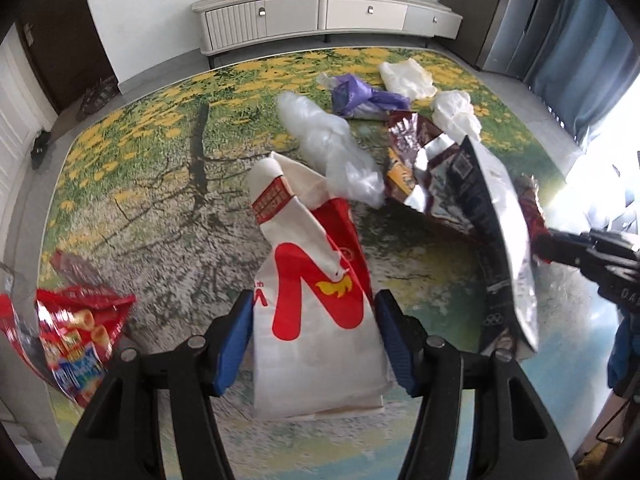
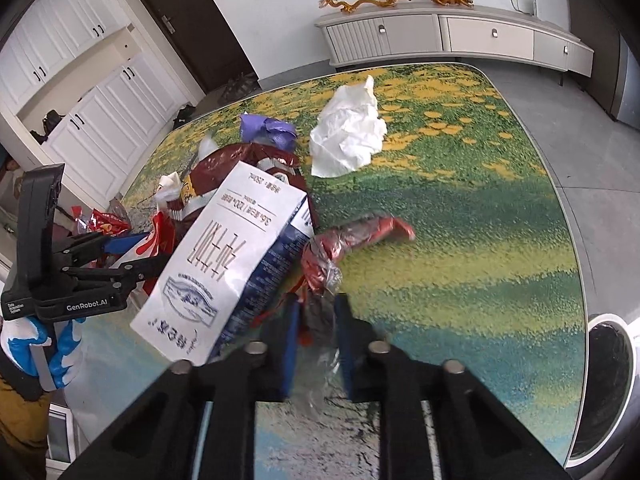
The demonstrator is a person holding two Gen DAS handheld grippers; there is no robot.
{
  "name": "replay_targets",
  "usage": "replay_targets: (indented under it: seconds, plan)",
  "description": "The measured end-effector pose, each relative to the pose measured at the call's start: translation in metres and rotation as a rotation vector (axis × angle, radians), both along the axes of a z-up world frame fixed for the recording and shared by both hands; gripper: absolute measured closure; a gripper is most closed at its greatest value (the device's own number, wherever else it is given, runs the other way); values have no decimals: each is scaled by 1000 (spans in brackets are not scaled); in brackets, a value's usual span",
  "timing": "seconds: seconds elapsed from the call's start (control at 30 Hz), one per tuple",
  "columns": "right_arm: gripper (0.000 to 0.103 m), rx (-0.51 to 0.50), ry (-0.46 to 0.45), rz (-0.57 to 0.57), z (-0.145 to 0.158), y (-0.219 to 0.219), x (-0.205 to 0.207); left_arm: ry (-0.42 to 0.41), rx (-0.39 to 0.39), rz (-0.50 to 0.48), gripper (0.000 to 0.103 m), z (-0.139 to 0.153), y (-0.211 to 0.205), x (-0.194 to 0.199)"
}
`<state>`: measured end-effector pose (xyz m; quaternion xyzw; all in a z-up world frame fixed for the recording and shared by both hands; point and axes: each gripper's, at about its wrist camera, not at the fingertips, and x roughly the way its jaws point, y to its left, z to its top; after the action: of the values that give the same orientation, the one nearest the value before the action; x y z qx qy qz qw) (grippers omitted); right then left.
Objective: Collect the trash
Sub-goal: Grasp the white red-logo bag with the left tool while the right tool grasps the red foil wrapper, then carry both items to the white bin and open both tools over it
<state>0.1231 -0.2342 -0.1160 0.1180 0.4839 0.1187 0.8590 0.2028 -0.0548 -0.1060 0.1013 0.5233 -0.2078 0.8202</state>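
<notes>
My left gripper (image 1: 314,332) is shut on a white paper bag with a red letter (image 1: 316,320), held over the flowered table (image 1: 160,200). My right gripper (image 2: 316,336) is shut on a red and clear plastic wrapper (image 2: 332,252) that trails out over the table. A white and blue carton (image 2: 224,264) lies just left of my right gripper; it also shows in the left wrist view (image 1: 504,240). Behind it lie a brown foil bag (image 1: 424,160), a purple bag (image 1: 360,96), a clear plastic bag (image 1: 332,148) and crumpled white paper (image 2: 348,136).
A red snack packet (image 1: 76,328) lies at the table's left edge. A bin's rim (image 2: 608,380) shows past the table's right edge. A grey sideboard (image 1: 320,16) stands by the far wall. White cupboards (image 2: 92,92) stand to the left.
</notes>
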Motion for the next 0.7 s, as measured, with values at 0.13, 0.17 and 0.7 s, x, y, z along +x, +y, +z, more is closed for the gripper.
replay_targets:
  seconds: [0.13,0.17,0.7]
  plan:
    - [93,14,-15,-1,5,-6,-14,-1,-44,42,45,4,6,-10]
    - [93,16,-20,-1,6,-6,-18,-2,-56,53,45,5,8,-14]
    - [93,40,-174,-1,62,-17,-90,-151,-222,139,46,74,46,-100]
